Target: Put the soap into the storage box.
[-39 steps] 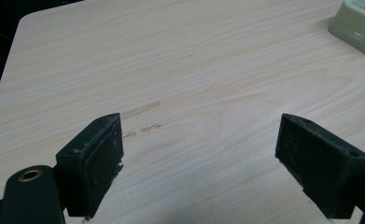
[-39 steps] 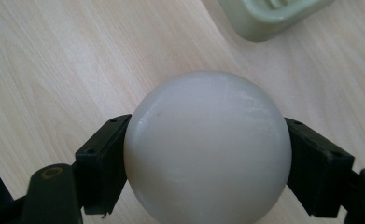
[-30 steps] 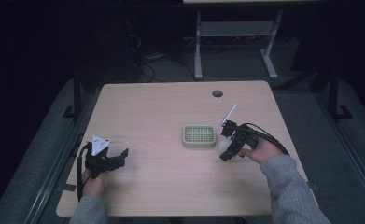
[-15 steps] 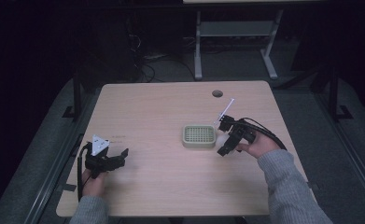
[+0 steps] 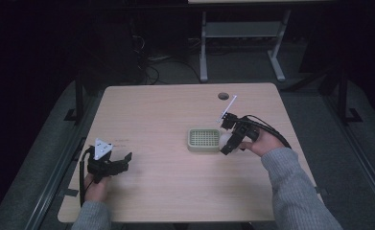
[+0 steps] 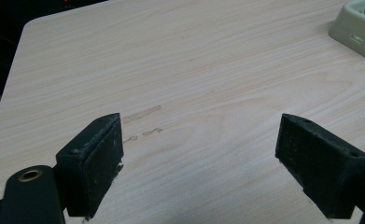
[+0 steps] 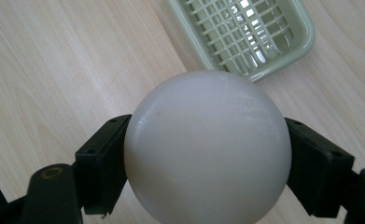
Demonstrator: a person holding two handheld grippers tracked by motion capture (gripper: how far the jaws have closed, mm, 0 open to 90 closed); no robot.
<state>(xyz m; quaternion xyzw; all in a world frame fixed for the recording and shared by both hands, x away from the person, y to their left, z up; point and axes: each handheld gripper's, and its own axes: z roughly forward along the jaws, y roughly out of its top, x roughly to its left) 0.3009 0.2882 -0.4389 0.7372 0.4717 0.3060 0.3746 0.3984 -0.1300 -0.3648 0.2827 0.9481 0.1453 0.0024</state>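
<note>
- Right gripper (image 5: 229,142) clamps white ball (image 7: 207,147), just right of green basket (image 7: 296,44).
- Basket at one o'clock: carry over grid, lower, then release.
- Left gripper (image 6: 203,163) wide open, empty.

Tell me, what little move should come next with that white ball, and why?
Probably carry the white ball a bit further over the green tray, then lower it. The right gripper is shut on the ball just beside the tray's edge, not yet above its grid.
</note>
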